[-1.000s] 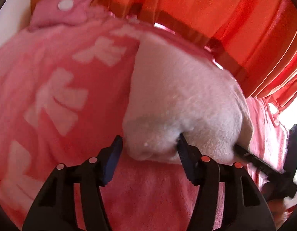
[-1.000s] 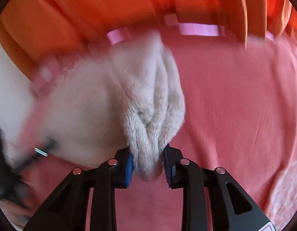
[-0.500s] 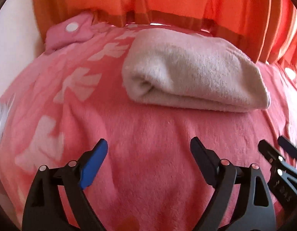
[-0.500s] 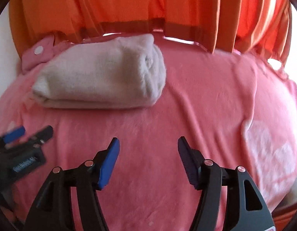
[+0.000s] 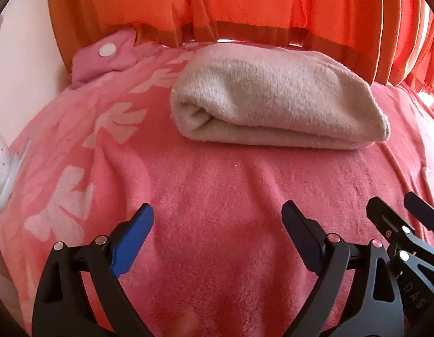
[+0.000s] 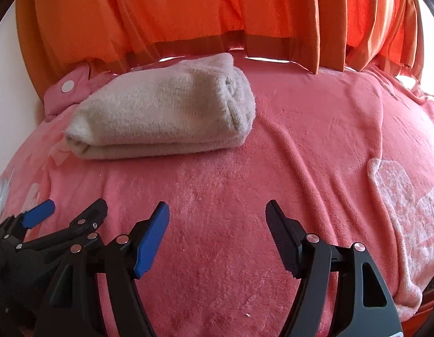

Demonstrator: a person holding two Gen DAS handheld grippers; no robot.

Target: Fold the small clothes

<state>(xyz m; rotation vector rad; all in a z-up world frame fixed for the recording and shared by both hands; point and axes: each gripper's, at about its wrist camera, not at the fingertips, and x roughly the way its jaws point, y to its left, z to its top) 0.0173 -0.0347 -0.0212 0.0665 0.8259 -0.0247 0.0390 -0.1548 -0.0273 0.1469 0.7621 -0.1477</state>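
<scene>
1. I'm holding my left gripper (image 5: pixel 217 234) just short of the folded cloth (image 5: pixel 276 106), its jaws opening with nothing between them but pink blanket (image 5: pixel 217 196).
2. My right gripper (image 6: pixel 217 231) is hovering beside it, spread and empty too.
3. The cloth is lying ahead of both grippers, long axis crosswise; I'm judging neither gripper clearly nearer.
4. Counting: one folded cloth, two grippers.
5. Beyond the cloth, an orange curtain (image 5: pixel 245 0) is hanging.
</scene>
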